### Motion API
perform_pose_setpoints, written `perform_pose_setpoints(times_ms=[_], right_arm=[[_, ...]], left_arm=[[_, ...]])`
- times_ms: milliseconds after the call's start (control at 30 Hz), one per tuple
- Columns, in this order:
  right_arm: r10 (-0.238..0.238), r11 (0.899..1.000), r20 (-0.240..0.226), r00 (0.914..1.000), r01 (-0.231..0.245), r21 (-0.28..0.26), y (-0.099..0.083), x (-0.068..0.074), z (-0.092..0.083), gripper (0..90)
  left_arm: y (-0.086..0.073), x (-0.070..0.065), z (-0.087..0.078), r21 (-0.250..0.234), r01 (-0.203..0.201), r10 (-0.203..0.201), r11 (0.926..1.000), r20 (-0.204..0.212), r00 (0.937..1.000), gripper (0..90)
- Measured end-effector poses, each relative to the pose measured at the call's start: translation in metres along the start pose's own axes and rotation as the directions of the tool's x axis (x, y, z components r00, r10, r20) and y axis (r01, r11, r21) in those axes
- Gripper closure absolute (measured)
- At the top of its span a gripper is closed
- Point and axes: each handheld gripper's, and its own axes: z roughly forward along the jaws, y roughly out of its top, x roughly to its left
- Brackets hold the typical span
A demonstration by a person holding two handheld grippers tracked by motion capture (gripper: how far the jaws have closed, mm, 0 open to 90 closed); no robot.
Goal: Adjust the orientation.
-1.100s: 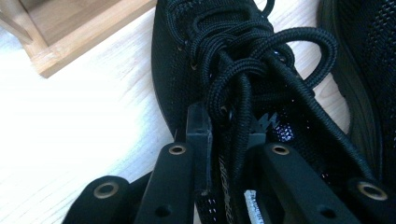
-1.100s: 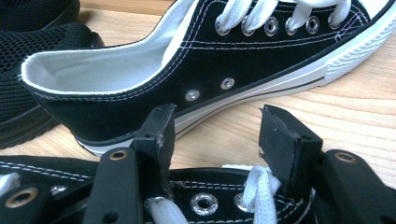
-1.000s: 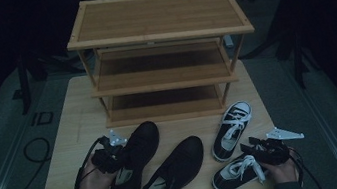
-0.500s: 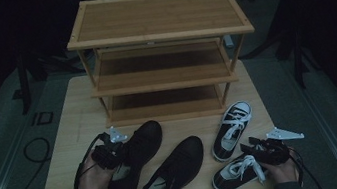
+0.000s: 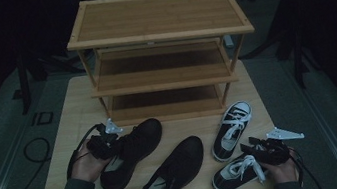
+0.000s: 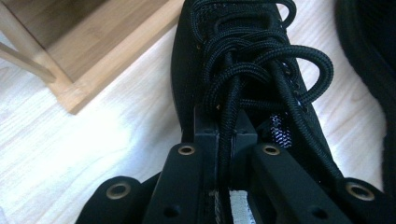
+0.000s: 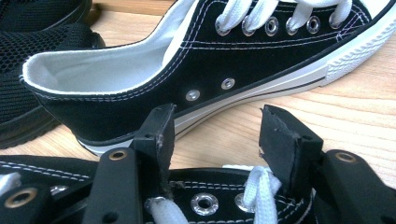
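Pale wooden table [image 5: 66, 135], bamboo shoe rack [image 5: 162, 50], two black shoes [image 5: 175, 172], two black-and-white sneakers [image 5: 229, 126]

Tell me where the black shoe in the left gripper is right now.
In the high view, the black shoe lies at the table's front left, just before the wooden rack's bottom shelf, beside its mate; the left gripper pinches its laces.

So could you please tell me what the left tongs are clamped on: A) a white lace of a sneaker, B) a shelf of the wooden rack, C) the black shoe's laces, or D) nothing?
C: in the left gripper view the left tongs pinch the black laces of the black shoe.
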Motion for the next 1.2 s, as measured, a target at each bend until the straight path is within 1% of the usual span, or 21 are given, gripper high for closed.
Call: perform_pose_setpoints(times_ms=[133, 167, 233, 300, 400, 467, 600, 633, 700, 733, 800, 833, 900, 933, 967, 1100, 1167, 1200], right_arm=[[-0.001, 1.000, 0.001, 1.0000, 0.001, 0.000, 0.000, 0.000, 0.000, 45.1], [-0.001, 1.000, 0.001, 1.0000, 0.001, 0.000, 0.000, 0.000, 0.000, 45.1], [0.000, 1.000, 0.000, 1.0000, 0.000, 0.000, 0.000, 0.000, 0.000, 45.1], [-0.001, 1.000, 0.000, 1.0000, 0.001, 0.000, 0.000, 0.000, 0.000, 45.1], [-0.001, 1.000, 0.000, 1.0000, 0.001, 0.000, 0.000, 0.000, 0.000, 45.2], [0.000, 1.000, -0.001, 1.0000, 0.000, 0.000, 0.000, 0.000, 0.000, 45.2], [0.002, 1.000, -0.004, 1.0000, -0.002, 0.000, 0.000, -0.001, 0.000, 45.2], [0.002, 1.000, -0.004, 1.0000, -0.002, 0.000, 0.000, -0.001, 0.000, 45.2], [0.001, 1.000, -0.002, 1.0000, -0.001, 0.000, 0.000, 0.000, 0.000, 45.1], [0.000, 1.000, -0.001, 1.0000, 0.000, -0.001, 0.000, 0.000, 0.000, 45.1], [-0.001, 1.000, 0.000, 1.0000, 0.001, -0.001, 0.000, 0.000, 0.000, 45.1], [-0.004, 1.000, 0.001, 1.0000, 0.004, -0.003, 0.000, 0.000, 0.000, 45.1], [-0.005, 1.000, 0.001, 1.0000, 0.005, -0.002, 0.000, 0.000, 0.000, 45.0], [-0.005, 1.000, 0.001, 1.0000, 0.005, -0.002, 0.000, 0.000, 0.000, 45.0], [-0.004, 1.000, 0.000, 1.0000, 0.004, -0.002, 0.000, 0.000, 0.000, 45.0], [-0.001, 1.000, -0.002, 1.0000, 0.001, -0.001, 0.000, 0.000, 0.000, 45.1], [-0.002, 1.000, -0.001, 1.0000, 0.002, -0.001, 0.000, 0.000, 0.000, 45.1], [-0.002, 1.000, -0.001, 1.0000, 0.002, -0.001, 0.000, 0.000, 0.000, 45.1]], left_arm=[[-0.002, 0.009, 0.000, -0.004, 0.017, -0.017, 0.9998, -0.011, 0.9998, 86.3], [-0.002, 0.009, 0.000, -0.004, 0.017, -0.017, 0.9998, -0.011, 0.9998, 86.3], [-0.005, 0.016, 0.000, -0.012, 0.025, -0.025, 0.9996, -0.004, 0.9997, 86.2], [-0.007, 0.019, -0.001, -0.013, 0.027, -0.027, 0.9996, -0.006, 0.9996, 86.2], [-0.009, 0.023, -0.001, -0.016, 0.039, -0.039, 0.9991, -0.008, 0.9992, 86.0], [-0.010, 0.025, -0.002, -0.020, 0.050, -0.050, 0.9985, 0.003, 0.9987, 85.9], [-0.011, 0.025, -0.001, -0.018, 0.054, -0.054, 0.9984, 0.013, 0.9985, 84.9], [-0.010, 0.025, -0.001, -0.010, 0.059, -0.059, 0.9982, 0.026, 0.9979, 83.1], [-0.011, 0.026, -0.003, -0.005, 0.072, -0.072, 0.9974, 0.055, 0.9959, 74.3], [-0.011, 0.027, -0.004, -0.005, 0.081, -0.080, 0.9967, 0.067, 0.9945, 71.6], [-0.012, 0.027, -0.006, -0.007, 0.086, -0.086, 0.9962, 0.070, 0.9939, 66.8], [-0.013, 0.027, -0.009, -0.007, 0.093, -0.093, 0.9956, 0.071, 0.9931, 66.8], [-0.014, 0.026, -0.014, -0.006, 0.093, -0.092, 0.9956, 0.071, 0.9932, 62.6], [-0.014, 0.026, -0.014, -0.006, 0.093, -0.092, 0.9956, 0.071, 0.9932, 61.7], [-0.016, 0.025, -0.018, -0.006, 0.093, -0.093, 0.9956, 0.067, 0.9934, 61.7], [-0.019, 0.024, -0.026, -0.021, 0.101, -0.100, 0.9946, 0.066, 0.9928, 59.2], [-0.022, 0.023, -0.032, -0.041, 0.112, -0.109, 0.9928, 0.072, 0.9914, 58.9], [-0.022, 0.023, -0.032, -0.041, 0.112, -0.109, 0.9928, 0.072, 0.9914, 58.1]])
